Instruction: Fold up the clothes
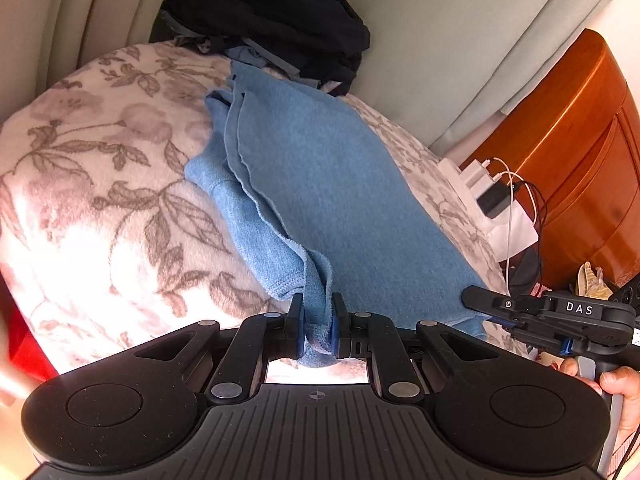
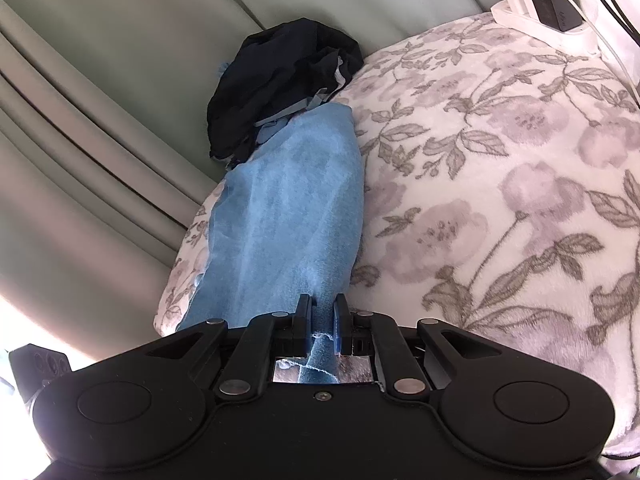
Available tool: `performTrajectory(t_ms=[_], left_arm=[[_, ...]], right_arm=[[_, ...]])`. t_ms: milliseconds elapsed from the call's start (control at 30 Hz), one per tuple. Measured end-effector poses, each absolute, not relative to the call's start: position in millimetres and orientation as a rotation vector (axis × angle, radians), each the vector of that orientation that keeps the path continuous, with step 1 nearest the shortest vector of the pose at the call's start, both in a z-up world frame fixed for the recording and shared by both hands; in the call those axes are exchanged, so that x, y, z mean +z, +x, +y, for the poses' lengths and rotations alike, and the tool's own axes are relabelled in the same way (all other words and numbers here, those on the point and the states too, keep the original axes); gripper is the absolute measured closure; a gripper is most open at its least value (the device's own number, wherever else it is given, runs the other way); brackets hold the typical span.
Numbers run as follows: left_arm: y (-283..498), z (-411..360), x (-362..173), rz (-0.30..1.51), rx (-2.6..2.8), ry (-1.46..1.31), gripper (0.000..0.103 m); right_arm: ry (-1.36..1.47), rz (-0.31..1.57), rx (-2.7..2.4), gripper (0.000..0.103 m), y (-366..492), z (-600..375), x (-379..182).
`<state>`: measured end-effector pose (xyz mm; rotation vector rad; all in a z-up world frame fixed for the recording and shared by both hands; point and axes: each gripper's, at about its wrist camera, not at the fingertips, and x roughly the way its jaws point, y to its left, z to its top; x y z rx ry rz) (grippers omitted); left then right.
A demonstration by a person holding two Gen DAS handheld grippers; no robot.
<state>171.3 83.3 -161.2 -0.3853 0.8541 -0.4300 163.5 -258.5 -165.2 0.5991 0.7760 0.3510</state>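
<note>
Blue knitted garment of soft, slightly fuzzy cloth (image 1: 320, 184) lies lengthwise on the bed's white fleece blanket printed with grey flowers (image 1: 100, 184), its far end running under a crumpled heap of black clothing (image 1: 264, 20) against the pale green padded headboard (image 1: 420, 40). It is already doubled along its length, with layered edges showing on its left side in the left wrist view. The left tongs (image 1: 317, 312) are closed on a bunched near corner of the cloth, and the right tongs (image 2: 322, 316) are likewise clamped on the near hem at the other side; in the left view the right tool (image 1: 552, 316) sits at the garment's near right corner, held by a hand (image 1: 616, 392). Judging by this, both near corners are held for a fold or a straightening pull, though which one the pictures do not settle. To do it well, both corners should travel together at equal height, keeping the hem taut between them so the layers do not slide apart. The far end is pinned by the black heap, so a hard tug could drag that pile along. A white power strip with chargers (image 2: 548, 12) sits at the blanket's edge, well clear.
</note>
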Motion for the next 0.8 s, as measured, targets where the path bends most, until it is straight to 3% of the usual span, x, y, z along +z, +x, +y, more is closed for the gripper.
performTrajectory(t_ms=[800], left_arm=[[218,92,-99,0.694,-0.457,-0.435,0.093]], right_arm=[[0.631,0.639,0.417,0.092,209,-258,-108]])
